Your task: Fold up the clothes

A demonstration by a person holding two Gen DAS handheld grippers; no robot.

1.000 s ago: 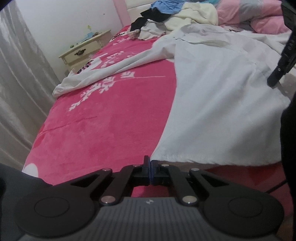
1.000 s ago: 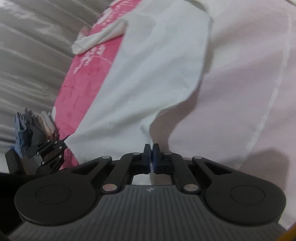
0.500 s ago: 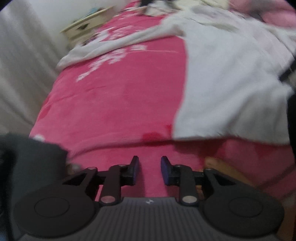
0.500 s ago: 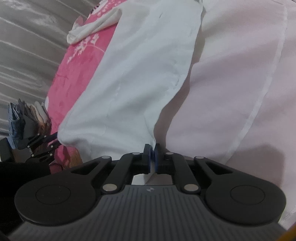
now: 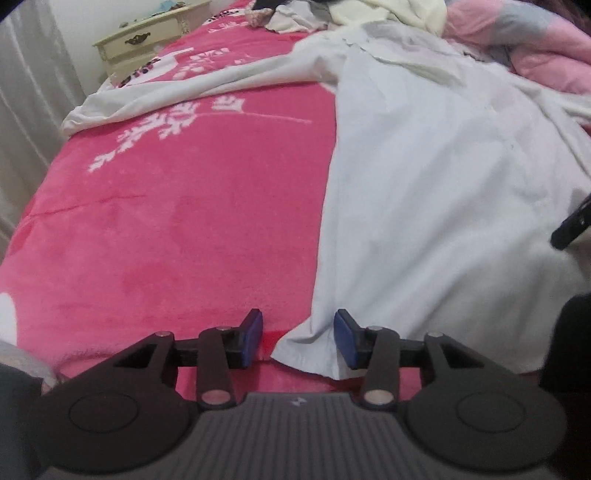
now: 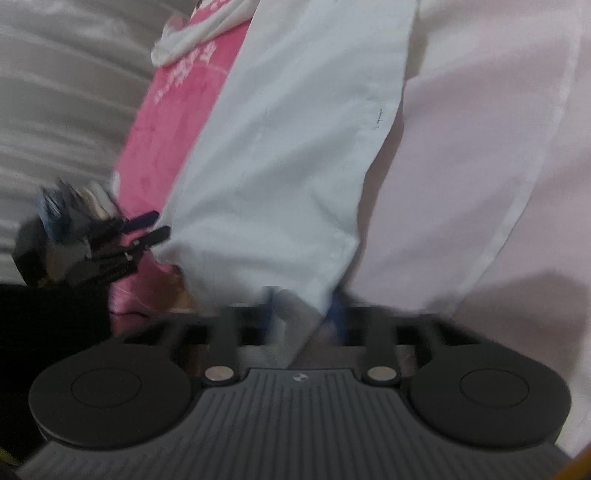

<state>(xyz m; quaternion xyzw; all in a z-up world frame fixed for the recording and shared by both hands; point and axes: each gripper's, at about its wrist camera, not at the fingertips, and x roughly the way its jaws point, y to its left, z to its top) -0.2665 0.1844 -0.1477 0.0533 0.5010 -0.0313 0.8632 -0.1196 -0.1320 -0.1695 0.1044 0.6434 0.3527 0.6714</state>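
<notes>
A white shirt (image 5: 424,203) lies spread over the pink blanket (image 5: 184,221), one sleeve stretched toward the far left. My left gripper (image 5: 298,341) is at the shirt's near hem corner. Its jaws are opening, and the corner lies loose between the blue pads (image 5: 251,339). The right wrist view is blurred. There my right gripper (image 6: 304,306) shows its jaws apart, with a hanging fold of the shirt (image 6: 288,147) between them. The left gripper (image 6: 144,232) appears at that view's left, by the hem.
A cream nightstand (image 5: 147,40) stands at the far left beside a grey curtain (image 5: 22,110). A pile of other clothes (image 5: 369,14) and a pink quilt (image 5: 535,48) lie at the head of the bed. The bed's near edge is just below the grippers.
My left gripper went from shut to open and came up to the shirt's hem corner. My right gripper's jaws, shut on the shirt edge before, now look apart in a blurred frame.
</notes>
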